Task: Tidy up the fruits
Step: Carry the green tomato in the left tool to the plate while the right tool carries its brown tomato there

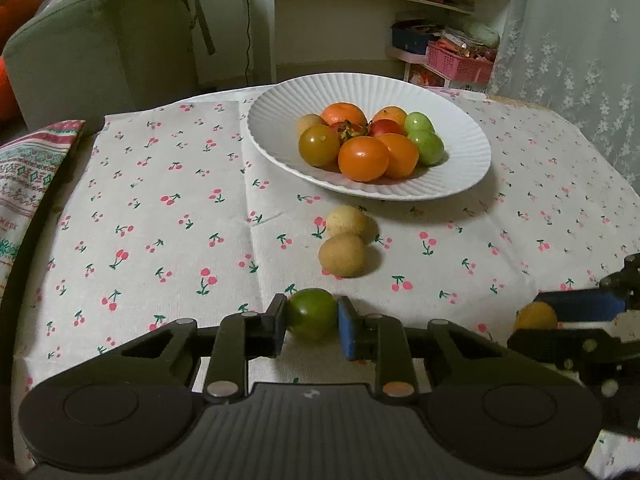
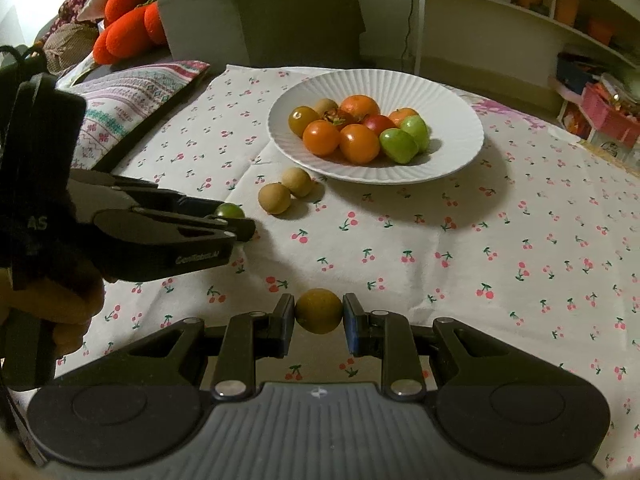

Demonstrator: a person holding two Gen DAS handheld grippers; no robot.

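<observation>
A: The left gripper (image 1: pixel 312 320) pinches a green tomato (image 1: pixel 312 318) low over the cloth; the right gripper (image 2: pixel 319 312) pinches a yellow one (image 2: pixel 319 311).

B: Both look light, smooth and soft, so I would squeeze gently at the widest middle. The white plate (image 1: pixel 460 120) waits farther away.

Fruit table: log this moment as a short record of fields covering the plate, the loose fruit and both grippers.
plate: white ribbed plate holding orange, red, green and brownish fruits
loose fruit: two tan round fruits touching each other on the cherry-print tablecloth, in front of the plate
left gripper: shut on a green fruit
right gripper: shut on a yellow-brown fruit
placement: both held fruits are still outside the plate
</observation>
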